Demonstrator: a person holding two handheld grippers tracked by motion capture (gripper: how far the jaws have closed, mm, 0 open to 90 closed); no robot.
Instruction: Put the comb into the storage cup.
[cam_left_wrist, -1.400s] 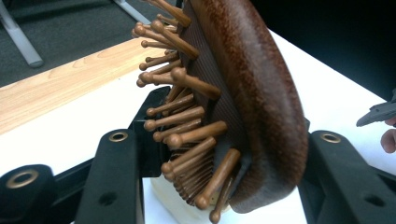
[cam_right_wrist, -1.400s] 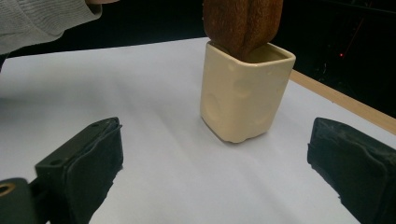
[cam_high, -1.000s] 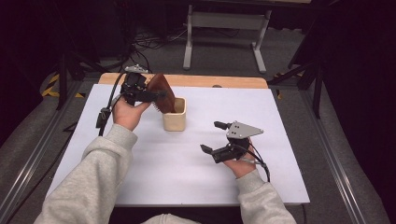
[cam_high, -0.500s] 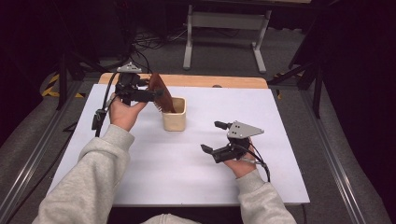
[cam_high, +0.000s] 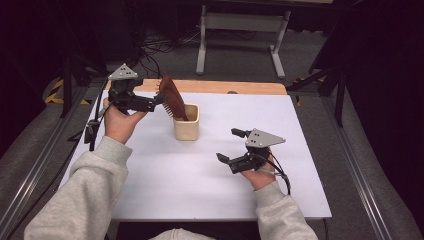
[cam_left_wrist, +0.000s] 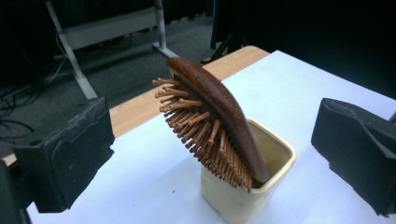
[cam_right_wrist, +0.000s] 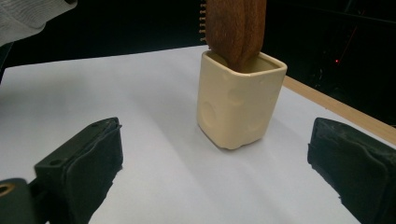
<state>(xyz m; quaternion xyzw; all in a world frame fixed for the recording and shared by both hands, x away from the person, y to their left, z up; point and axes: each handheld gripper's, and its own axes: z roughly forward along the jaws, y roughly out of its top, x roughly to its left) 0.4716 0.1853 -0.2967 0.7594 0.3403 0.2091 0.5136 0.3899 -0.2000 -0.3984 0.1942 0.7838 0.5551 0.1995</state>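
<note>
We have the wooden hairbrush (cam_left_wrist: 219, 121) standing handle-down in the cream cup (cam_left_wrist: 275, 158), leaning toward us, its bristles facing our left gripper (cam_high: 156, 101). Its jaws have just been opening and now stand wide, the brush head ahead of them, touching neither pad. Our right gripper (cam_high: 229, 145) hovers over the white table (cam_high: 300, 130), jaws wide and empty, the cup well ahead of it. The risk, as we judge it: the top-heavy, tilted brush could tip the light cup if a withdrawing pad clips the bristles.
</note>
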